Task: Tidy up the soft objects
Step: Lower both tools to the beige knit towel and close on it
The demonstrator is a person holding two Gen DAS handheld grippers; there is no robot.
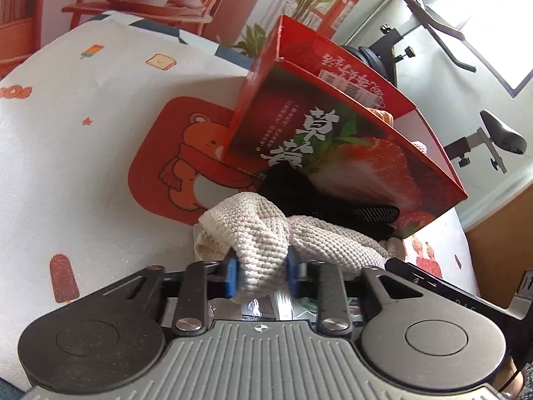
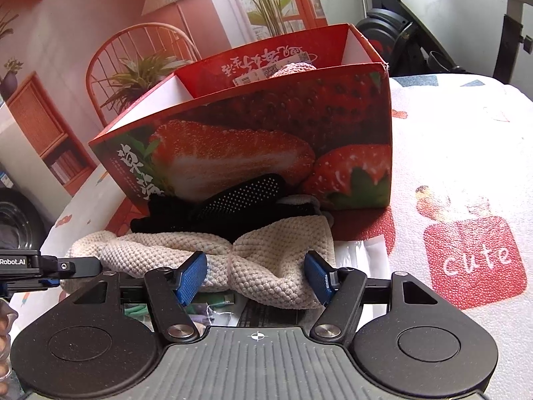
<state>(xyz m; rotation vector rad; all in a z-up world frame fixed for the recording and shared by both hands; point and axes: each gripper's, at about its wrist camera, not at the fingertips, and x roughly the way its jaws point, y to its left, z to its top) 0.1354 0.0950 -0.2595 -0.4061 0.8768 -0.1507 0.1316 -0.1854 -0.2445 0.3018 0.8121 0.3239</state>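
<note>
The strawberry box stands open on the table, a pinkish knitted item, seemingly, inside. Before it lie a black dotted glove and a cream knitted cloth. The left tongs pinch the cloth; the right tongs straddle it, half open. Bare table stretches to the right.

left gripper: black linkage arms with silver pivot screws, blue textured pads, grey ribbed housing along frame bottom with a crosshair mark, two round black discs at lower left and lower right

right gripper: same build, blue dimpled pads; black bar at left edge reads "Robot.AI"
</note>
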